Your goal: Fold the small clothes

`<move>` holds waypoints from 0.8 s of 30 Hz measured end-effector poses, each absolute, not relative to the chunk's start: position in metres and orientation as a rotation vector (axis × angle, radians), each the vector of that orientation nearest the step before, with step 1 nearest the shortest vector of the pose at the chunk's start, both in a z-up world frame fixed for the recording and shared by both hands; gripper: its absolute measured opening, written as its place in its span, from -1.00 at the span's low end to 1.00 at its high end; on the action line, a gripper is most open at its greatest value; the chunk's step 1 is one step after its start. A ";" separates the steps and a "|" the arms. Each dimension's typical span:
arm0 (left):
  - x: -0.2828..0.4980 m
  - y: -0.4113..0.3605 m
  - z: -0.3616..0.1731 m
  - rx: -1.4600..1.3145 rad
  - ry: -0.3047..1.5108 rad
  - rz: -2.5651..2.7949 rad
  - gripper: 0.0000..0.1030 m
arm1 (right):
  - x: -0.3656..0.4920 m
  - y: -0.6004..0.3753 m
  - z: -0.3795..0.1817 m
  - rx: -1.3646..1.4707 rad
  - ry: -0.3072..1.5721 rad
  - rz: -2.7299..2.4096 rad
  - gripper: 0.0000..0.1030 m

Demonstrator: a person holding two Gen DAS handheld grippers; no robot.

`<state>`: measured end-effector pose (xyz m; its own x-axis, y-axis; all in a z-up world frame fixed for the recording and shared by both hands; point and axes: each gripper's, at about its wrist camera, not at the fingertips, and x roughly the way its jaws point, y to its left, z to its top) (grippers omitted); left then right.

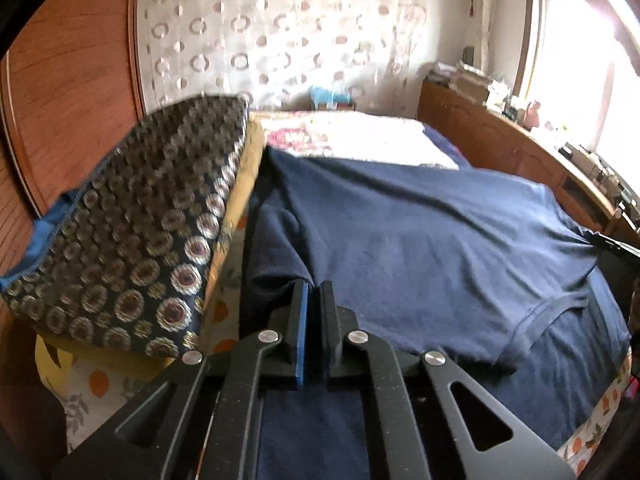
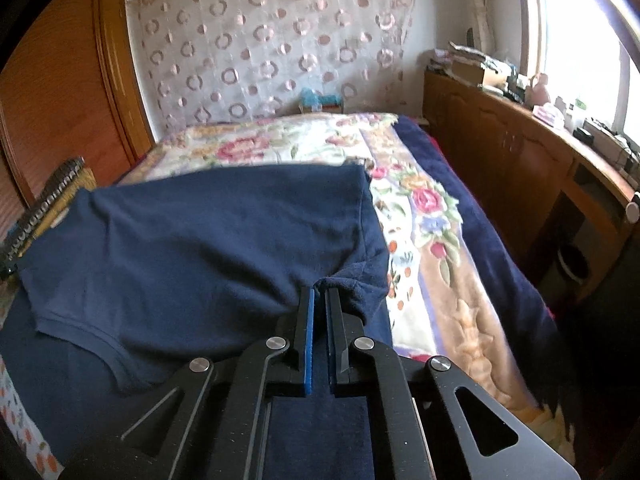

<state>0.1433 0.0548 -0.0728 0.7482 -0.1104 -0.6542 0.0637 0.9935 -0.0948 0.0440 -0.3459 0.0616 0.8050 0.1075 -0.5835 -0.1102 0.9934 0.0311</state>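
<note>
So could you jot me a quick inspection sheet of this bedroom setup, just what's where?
Surface: bed with a floral blanket and a fruit-print sheet at its near edge.
Job's things: navy T-shirt spread across the bed, neckline toward the near edge.
Clutter: patterned cushion beside the shirt.
Grippers: left gripper shut on a pinch of the T-shirt; right gripper also shut on the T-shirt.
Cables: nothing seen.
Surroundings: circle-patterned curtain behind the bed, wooden cabinet with small items on top, bright window, wooden wardrobe.
</note>
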 end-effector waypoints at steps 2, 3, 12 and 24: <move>0.139 0.056 -0.065 -0.073 0.695 -0.096 -0.89 | 0.039 -0.348 0.067 0.004 0.599 0.123 -0.92; 0.136 0.058 -0.060 -0.078 0.678 -0.095 -0.89 | 0.035 -0.350 0.071 0.008 0.585 0.124 -0.92; 0.116 0.068 -0.041 -0.101 0.609 -0.094 -0.89 | 0.001 -0.363 0.077 0.029 0.513 0.143 -0.93; 0.072 0.072 -0.038 -0.094 0.577 -0.099 -0.89 | -0.053 -0.372 0.065 0.034 0.485 0.166 -0.93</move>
<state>0.0721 0.0723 -0.0376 0.8334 -0.1194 -0.5396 0.0668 0.9910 -0.1161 -0.0529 -0.3718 0.0655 0.8715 0.1672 -0.4610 -0.1510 0.9859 0.0721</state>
